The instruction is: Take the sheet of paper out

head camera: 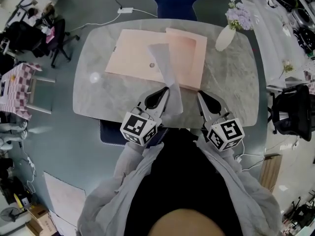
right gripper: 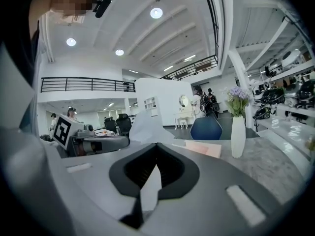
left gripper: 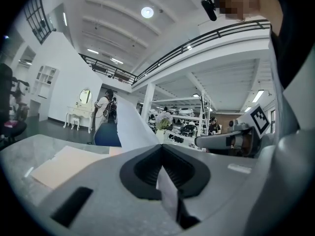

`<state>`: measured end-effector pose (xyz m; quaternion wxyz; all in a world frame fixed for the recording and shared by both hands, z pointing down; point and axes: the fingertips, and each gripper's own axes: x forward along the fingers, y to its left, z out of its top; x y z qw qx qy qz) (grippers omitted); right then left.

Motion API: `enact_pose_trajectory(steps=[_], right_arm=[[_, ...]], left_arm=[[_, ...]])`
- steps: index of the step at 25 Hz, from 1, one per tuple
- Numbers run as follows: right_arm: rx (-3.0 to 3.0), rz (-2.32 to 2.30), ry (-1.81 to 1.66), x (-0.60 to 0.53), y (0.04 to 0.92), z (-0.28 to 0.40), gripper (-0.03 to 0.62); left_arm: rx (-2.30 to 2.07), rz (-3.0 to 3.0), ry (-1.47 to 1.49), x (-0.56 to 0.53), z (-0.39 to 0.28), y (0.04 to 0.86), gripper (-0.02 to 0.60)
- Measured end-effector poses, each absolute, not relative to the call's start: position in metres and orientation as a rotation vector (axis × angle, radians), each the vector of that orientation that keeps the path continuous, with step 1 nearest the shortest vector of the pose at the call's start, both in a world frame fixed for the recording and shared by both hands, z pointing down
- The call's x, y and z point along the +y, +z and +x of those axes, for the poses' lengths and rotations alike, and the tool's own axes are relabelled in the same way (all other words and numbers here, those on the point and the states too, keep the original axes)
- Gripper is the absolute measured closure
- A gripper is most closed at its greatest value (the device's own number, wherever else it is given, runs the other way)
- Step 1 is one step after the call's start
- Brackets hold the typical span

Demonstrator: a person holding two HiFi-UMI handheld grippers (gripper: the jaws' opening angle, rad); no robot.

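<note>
Head view shows a pale pink envelope (head camera: 130,53) lying flat toward the far edge of the grey table (head camera: 98,97), its flap folded open to the right. The sheet of paper (head camera: 166,70) runs from the middle of that envelope back toward the near edge, rising off the surface as it comes. Its far end lies over the envelope, and I cannot tell whether that end is tucked inside or already free. The left gripper (head camera: 165,91) has its jaws pinched tight on the sheet's near part. The left gripper view confirms this, with a white strip caught in the closed jaws and the rest of the sheet curving up beyond them. Gripping near the end closest to the body probably lets the sheet slide out lengthwise without dragging the envelope along. The right gripper (head camera: 200,94) sits just beside the sheet near the same edge, apart from both paper and envelope. Its jaws are drawn together with only a pale sliver between them, and it seems to hold nothing, so it looks parked rather than working. Both forearms, in grey sleeves (head camera: 147,181), reach forward side by side from the near edge. The grippers point roughly level and slightly nose-down, marker cubes closest to the body. A white vase (head camera: 224,37) of flowers stands at the far right corner, well apart.
</note>
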<state>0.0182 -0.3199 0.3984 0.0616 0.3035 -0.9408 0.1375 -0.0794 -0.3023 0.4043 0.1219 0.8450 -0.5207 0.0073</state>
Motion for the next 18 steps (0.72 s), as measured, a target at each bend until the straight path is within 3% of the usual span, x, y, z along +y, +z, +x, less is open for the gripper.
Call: enact_pose_trajectory(steps=[18], right_arm=[[-2.802, 0.972, 0.406, -0.337, 0.404, 0.031, 0.583]], left_arm=[[-1.56, 2.415, 0.039, -0.309, -0.095, 0.409, 0.577]])
